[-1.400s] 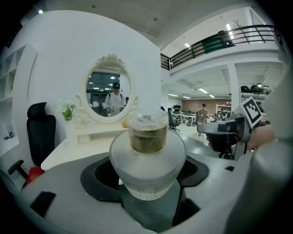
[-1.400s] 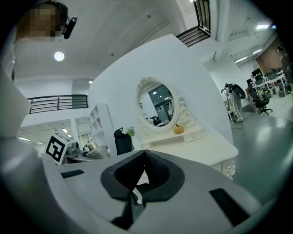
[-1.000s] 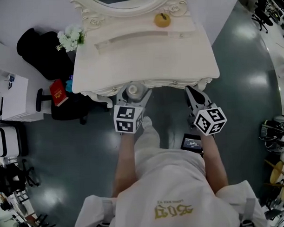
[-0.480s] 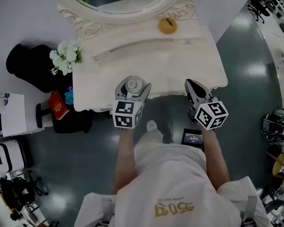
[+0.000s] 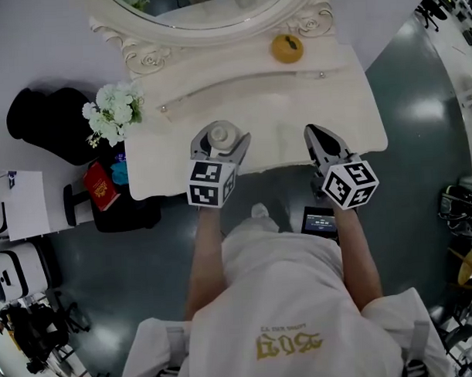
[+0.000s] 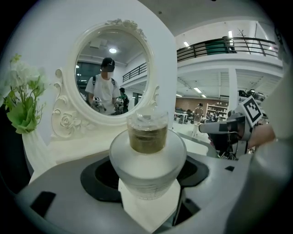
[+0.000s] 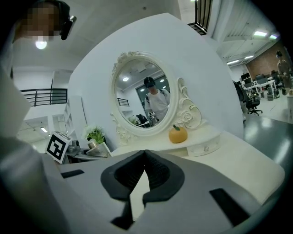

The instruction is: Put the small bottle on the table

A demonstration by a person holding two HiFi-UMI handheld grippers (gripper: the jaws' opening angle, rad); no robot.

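Observation:
A small frosted bottle [image 6: 147,157] with amber liquid under a clear cap sits between the jaws of my left gripper [image 5: 219,142], which is shut on its round body. In the head view the bottle [image 5: 220,136] hangs over the front part of the white dressing table [image 5: 272,109], left of centre. My right gripper [image 5: 321,140] hovers over the table's front right edge, its jaws closed together with nothing between them [image 7: 143,172]. The left gripper and bottle [image 7: 93,144] show small at the left of the right gripper view.
An oval mirror [image 5: 206,7] in a carved white frame stands at the table's back. An orange pumpkin-shaped ornament [image 5: 287,48] sits at the back right, white flowers [image 5: 110,111] at the left edge. A black chair [image 5: 44,121] and a red book [image 5: 99,186] lie left of the table.
Both grippers have moved forward from the table's front edge to over its top, the left one carrying the bottle. The table has come nearer in the head view.

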